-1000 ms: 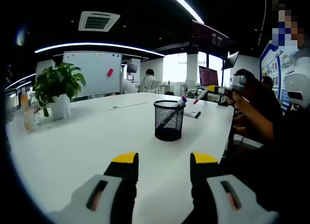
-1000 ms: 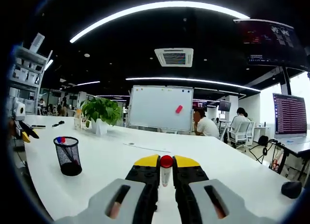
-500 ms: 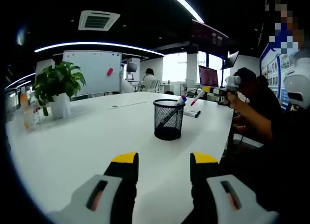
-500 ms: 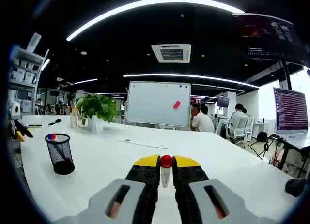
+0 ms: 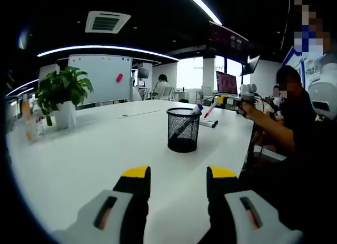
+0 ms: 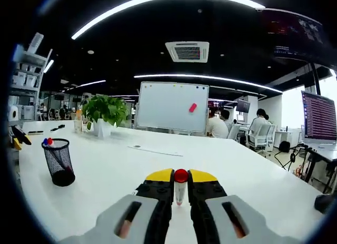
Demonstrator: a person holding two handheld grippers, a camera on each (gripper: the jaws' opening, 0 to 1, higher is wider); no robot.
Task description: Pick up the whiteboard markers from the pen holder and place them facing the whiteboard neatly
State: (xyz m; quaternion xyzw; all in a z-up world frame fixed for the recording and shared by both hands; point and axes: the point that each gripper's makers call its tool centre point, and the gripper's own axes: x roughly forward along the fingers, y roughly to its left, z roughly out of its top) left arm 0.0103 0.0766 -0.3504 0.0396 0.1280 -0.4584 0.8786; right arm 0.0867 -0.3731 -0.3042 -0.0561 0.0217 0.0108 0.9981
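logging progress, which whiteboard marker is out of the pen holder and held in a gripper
The red-capped marker, clamped in the right gripper; the other markers stand in the mesh pen holder.

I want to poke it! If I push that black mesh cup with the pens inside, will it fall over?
The black wire-mesh pen holder looks light, since you can see through it. It stands taller than wide with markers leaning out, so a high push might tip it. A low push would probably slide it on the smooth white table.
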